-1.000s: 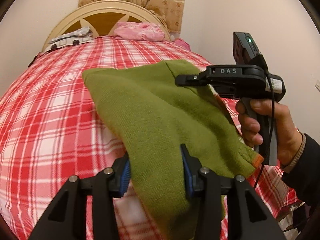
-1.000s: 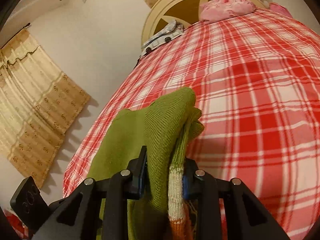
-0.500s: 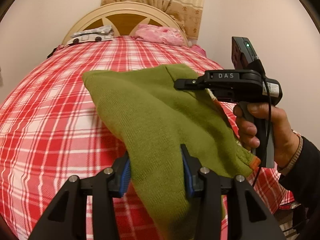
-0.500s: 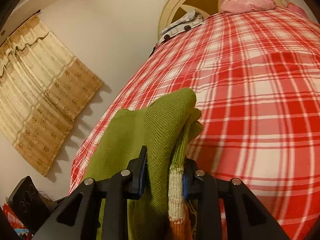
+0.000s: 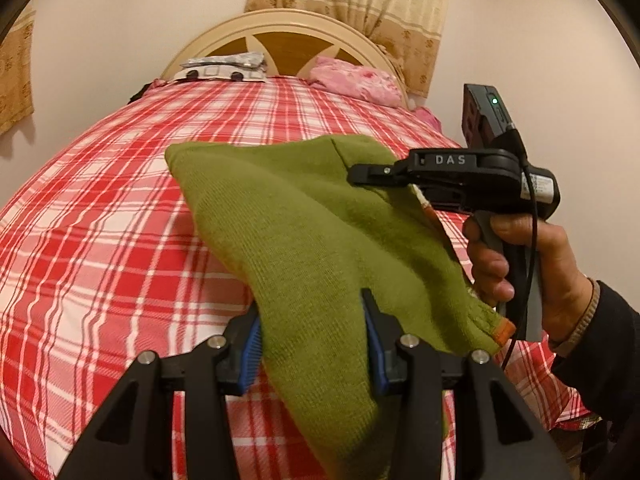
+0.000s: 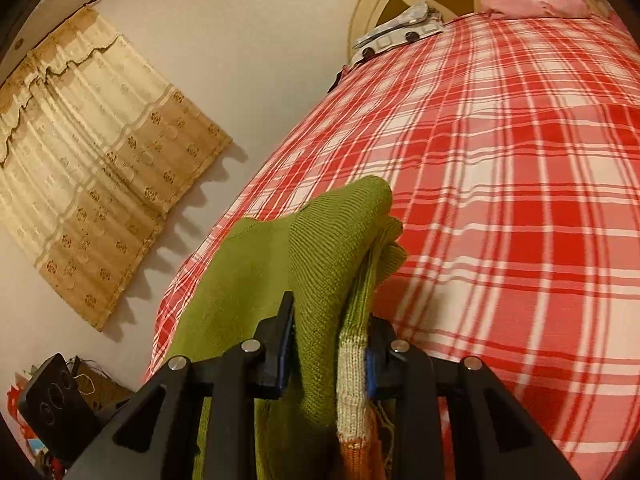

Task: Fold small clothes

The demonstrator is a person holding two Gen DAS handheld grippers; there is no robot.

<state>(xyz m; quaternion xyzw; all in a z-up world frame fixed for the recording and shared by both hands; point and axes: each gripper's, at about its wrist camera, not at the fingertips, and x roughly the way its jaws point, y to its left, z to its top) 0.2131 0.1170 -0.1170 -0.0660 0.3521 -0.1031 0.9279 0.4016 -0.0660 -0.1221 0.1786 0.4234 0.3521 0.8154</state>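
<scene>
A small green knitted garment [image 5: 304, 236] with a white and orange striped cuff hangs in the air above a bed, held by both grippers. My left gripper [image 5: 312, 332] is shut on its near edge. My right gripper [image 5: 360, 172] comes in from the right in the left wrist view and is shut on the far top edge. In the right wrist view the right gripper [image 6: 332, 340] clamps the bunched green garment [image 6: 320, 248], with the striped cuff by its right finger. The garment's lower part is hidden behind the grippers.
The bed has a red and white plaid cover [image 5: 100, 240]. A pink pillow [image 5: 356, 80] and a grey patterned bundle [image 5: 224, 66] lie by the cream headboard [image 5: 280, 28]. Beige curtains [image 6: 88, 152] hang on the wall. Clutter lies on the floor left of the bed [image 6: 48, 412].
Both grippers have carried the garment to the left and slightly up over the bed, so the headboard shifted right in both views. Both grips are unchanged.
</scene>
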